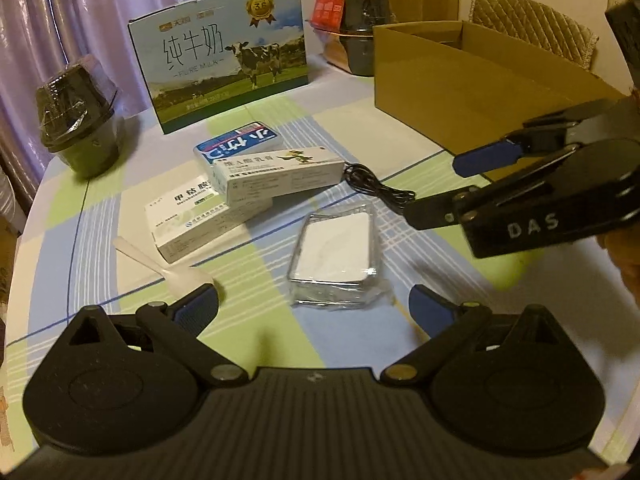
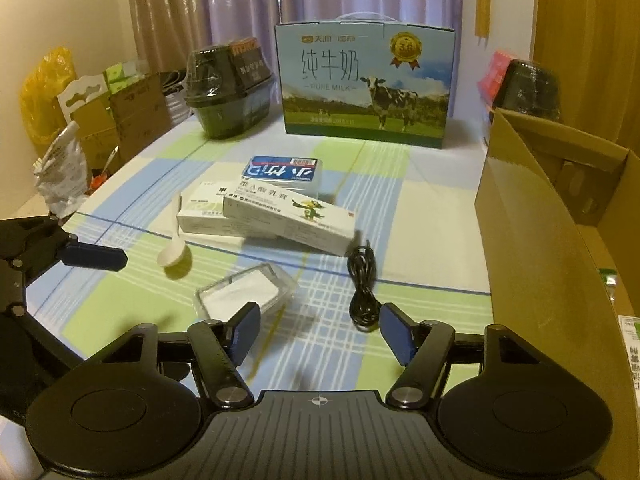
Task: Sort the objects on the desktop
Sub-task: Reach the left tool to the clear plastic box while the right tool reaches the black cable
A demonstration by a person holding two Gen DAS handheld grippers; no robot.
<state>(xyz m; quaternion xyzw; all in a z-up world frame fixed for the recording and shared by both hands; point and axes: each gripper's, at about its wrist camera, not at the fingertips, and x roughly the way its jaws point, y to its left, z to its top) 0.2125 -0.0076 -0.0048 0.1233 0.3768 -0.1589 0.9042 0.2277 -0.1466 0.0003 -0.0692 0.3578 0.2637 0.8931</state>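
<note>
Left wrist view. My left claw (image 1: 314, 306) hung spread wide and empty above the checked tablecloth (image 1: 248, 332). Straight ahead between its fingers lay a clear plastic case (image 1: 334, 250) with a white insert. Ahead and to the left lay a white plastic spoon (image 1: 160, 266), its bowl just beside my left fingertip. Beyond the spoon sat a white medicine box (image 1: 200, 222), with a longer ointment box (image 1: 280, 174) resting across its far end, and a blue-labelled box (image 1: 240, 144) behind both. Right of the ointment box a coiled black cable (image 1: 374, 188) lay on the cloth. My right claw (image 1: 448, 186) entered from the right, fingers parted, holding nothing, its lower fingertip close to the cable's end. Farther right stood an open cardboard box (image 1: 460, 92); far ahead, a milk carton (image 1: 224, 64).

Right wrist view. My right claw (image 2: 320, 330) was spread and empty. The black cable (image 2: 362, 288) lay just inside its right finger; the clear case (image 2: 244, 290) sat ahead of its left finger. Spoon (image 2: 174, 246) and medicine boxes lay farther ahead-left. The cardboard box (image 2: 532, 216) rose close on the right. My left claw (image 2: 94, 258) showed at the left edge.
</note>
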